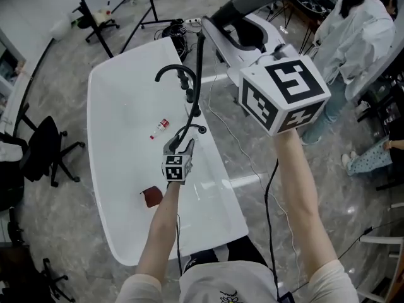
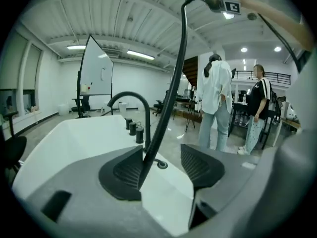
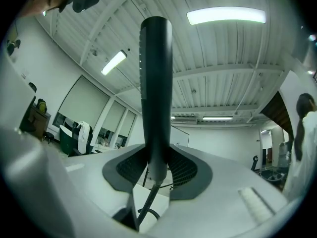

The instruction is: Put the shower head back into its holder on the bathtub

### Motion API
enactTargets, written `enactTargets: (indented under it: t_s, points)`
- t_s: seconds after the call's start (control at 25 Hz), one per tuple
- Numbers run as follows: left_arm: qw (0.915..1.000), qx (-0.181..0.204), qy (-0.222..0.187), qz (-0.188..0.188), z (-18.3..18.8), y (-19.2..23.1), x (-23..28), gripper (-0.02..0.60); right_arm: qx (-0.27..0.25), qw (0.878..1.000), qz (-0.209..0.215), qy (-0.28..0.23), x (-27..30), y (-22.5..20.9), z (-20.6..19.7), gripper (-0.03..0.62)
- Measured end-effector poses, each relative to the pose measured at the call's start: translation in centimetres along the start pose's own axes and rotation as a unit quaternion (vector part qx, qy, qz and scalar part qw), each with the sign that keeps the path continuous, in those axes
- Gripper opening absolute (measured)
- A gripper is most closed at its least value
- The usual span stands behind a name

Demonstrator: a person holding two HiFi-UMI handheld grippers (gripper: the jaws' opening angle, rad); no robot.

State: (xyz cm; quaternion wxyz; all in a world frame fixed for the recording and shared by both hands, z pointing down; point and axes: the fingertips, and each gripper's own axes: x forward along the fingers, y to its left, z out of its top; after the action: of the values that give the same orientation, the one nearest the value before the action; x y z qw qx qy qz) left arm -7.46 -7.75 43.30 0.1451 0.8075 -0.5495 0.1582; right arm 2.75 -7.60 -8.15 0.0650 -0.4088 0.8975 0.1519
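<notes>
My right gripper (image 3: 157,157) is clenched on the dark grey cylindrical shower head (image 3: 156,83), raised high above the white oval bathtub (image 1: 120,137). My left gripper (image 2: 161,152) stands released, with the black flexible hose (image 2: 173,73) running loose between its jaws, near the small black ring holder (image 2: 161,165) on the rim. The risk I see is that the unguided hose swings or kinks as I lower the head, dragging it aside — it then misses the holder.

No legible text, labels or numbers anywhere.
</notes>
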Motion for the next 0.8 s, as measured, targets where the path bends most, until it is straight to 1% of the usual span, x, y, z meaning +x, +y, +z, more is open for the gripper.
enactTargets:
  t_s: [0.04, 0.12, 0.24, 0.36, 0.4, 0.44, 0.48, 0.56, 0.64, 0.72, 0.8]
  points:
    - [0.9998, 0.002, 0.017, 0.005, -1.0, 0.3, 0.5, 0.246, 0.001, 1.0, 0.001, 0.001, 0.1, 0.0, -0.3, 0.138]
    - [0.9989, 0.004, 0.042, 0.021, -2.7, 1.5, 1.3, 0.261, 0.007, 1.0, 0.006, 0.003, 0.5, 0.1, -0.9, 0.138]
    - [0.9967, -0.001, 0.071, 0.041, -4.8, 4.2, 2.5, 0.261, 0.024, 0.999, 0.022, 0.001, 0.6, 0.6, -1.2, 0.138]
    - [0.9944, -0.01, 0.09, 0.054, -6.7, 6.3, 3.7, 0.261, 0.038, 0.999, 0.03, -0.014, -0.2, 0.2, -0.1, 0.138]
    - [0.9932, -0.016, 0.095, 0.066, -7.1, 7.0, 3.9, 0.246, 0.039, 0.999, 0.029, -0.019, -0.4, -0.2, 0.3, 0.138]
    - [0.9917, -0.022, 0.098, 0.08, -7.4, 7.8, 3.9, 0.1, 0.036, 0.999, 0.026, -0.021, -0.3, -0.6, 0.3, 0.138]
    - [0.9907, -0.027, 0.096, 0.092, -7.3, 8.5, 4.0, 0.046, 0.03, 0.999, 0.022, -0.02, 0.0, -1.0, -0.1, 0.138]
    - [0.9911, -0.031, 0.079, 0.102, -6.4, 8.9, 4.4, 0.044, 0.013, 1.0, 0.01, -0.001, 1.2, -1.4, -2.3, 0.138]
    - [0.9935, -0.02, 0.047, 0.102, -4.2, 8.7, 4.8, 0.044, -0.01, 0.999, -0.001, 0.036, 2.1, -1.2, -5.6, 0.138]
    - [0.9952, -0.003, 0.003, 0.098, -0.6, 8.3, 5.3, 0.044, -0.022, 0.997, -0.007, 0.074, 2.6, -0.4, -9.1, 0.138]
    - [0.9951, -0.004, -0.048, 0.086, 3.6, 7.6, 5.5, 0.041, -0.014, 0.994, -0.007, 0.107, 2.9, 0.4, -12.7, 0.138]
